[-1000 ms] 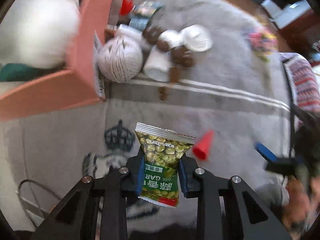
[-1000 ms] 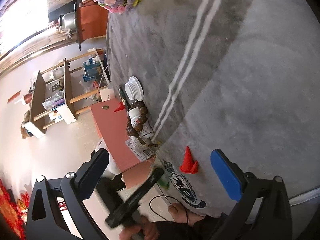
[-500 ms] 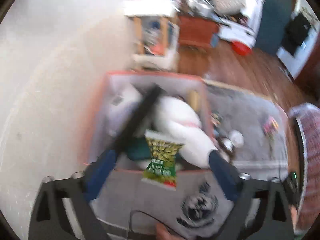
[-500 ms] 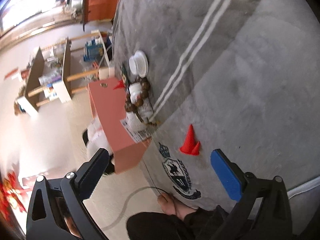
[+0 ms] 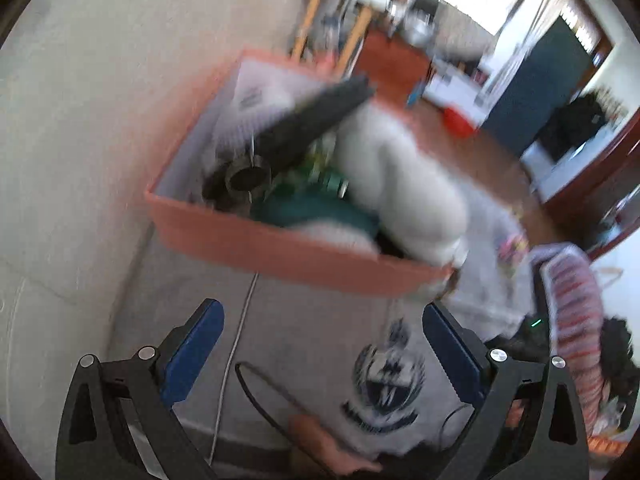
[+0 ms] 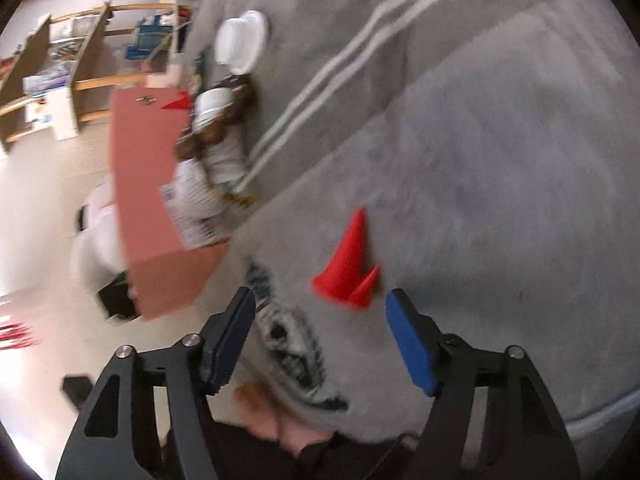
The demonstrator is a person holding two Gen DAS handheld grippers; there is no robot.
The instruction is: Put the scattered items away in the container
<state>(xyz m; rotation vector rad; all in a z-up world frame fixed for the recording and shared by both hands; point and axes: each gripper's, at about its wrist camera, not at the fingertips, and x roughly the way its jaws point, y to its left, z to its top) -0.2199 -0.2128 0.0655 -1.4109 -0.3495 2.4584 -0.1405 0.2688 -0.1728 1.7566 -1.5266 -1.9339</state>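
Observation:
The orange container box (image 5: 280, 252) stands on the floor by the rug edge, holding a white plush (image 5: 400, 184), a dark green item (image 5: 316, 212) and a black tool (image 5: 312, 120). My left gripper (image 5: 320, 344) is open and empty, just short of the box's near wall. My right gripper (image 6: 320, 328) is open, just below two red cones (image 6: 348, 264) lying on the grey rug (image 6: 480, 160). The box also shows in the right wrist view (image 6: 148, 200), with a white bottle wrapped in brown beads (image 6: 218, 128) and a white lid (image 6: 242, 40) beside it.
A black cable (image 5: 264, 404) and a white cord (image 5: 236, 340) lie on the floor before the box. A crest print (image 6: 292, 348) marks the rug corner. Wooden shelves (image 6: 72, 64) stand by the wall. A striped cushion (image 5: 576, 320) lies at right.
The left gripper carried the green snack packet over the box, opened and let it go; the packet is no longer between the jaws. The right gripper moved down close to the red cones.

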